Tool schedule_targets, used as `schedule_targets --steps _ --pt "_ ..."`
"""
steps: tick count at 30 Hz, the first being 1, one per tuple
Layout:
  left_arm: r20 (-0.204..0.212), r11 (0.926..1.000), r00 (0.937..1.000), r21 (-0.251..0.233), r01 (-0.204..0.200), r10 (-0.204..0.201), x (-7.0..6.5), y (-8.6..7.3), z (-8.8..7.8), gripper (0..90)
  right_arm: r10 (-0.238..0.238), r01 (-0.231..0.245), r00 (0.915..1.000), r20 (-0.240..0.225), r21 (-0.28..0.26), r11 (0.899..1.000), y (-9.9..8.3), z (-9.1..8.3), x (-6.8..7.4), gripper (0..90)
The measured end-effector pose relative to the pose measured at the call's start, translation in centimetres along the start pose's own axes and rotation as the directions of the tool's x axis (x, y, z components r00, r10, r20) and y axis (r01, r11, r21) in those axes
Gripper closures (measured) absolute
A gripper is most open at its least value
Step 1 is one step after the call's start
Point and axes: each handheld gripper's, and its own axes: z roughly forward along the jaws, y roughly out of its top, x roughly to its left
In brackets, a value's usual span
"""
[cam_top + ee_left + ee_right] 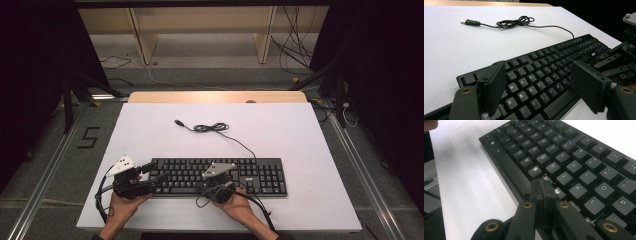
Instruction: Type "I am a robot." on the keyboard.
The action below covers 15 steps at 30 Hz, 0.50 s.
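A black keyboard [235,172] lies across the near half of the white table [280,130]. Its cable runs back to a tangled coil [210,128] and a loose USB plug [177,122]. My left gripper [156,173] is at the keyboard's left end. In the left gripper view it [537,73] stands open, its jaws wide apart above the letter keys [534,80] with nothing between them. My right gripper [216,181] is at the front edge near the middle. In the right gripper view it [543,183] is shut and empty, tips just over the N and M keys [557,191] beside the space bar [511,170].
A wooden strip [215,96] borders the table's far edge. Beyond it are shelf legs and loose cables on the floor. Metal rails [47,170] run along both sides. Bare white tabletop lies left, right and behind the keyboard.
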Motion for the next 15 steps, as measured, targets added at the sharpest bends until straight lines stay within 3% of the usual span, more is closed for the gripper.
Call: schedule_targets --steps 8,15 --pt "-0.001 1.0000 1.0000 0.002 0.000 0.000 -0.07 -0.02 0.08 28.2 -0.018 0.017 0.9997 0.015 0.007 1.000 -0.17 0.39 0.25 90.0" --pt "-0.004 1.0000 1.0000 0.004 -0.002 0.002 0.10 -0.01 -0.01 28.2 0.005 -0.005 1.0000 0.001 -0.002 1.000 -0.16 0.11 0.20 90.0"
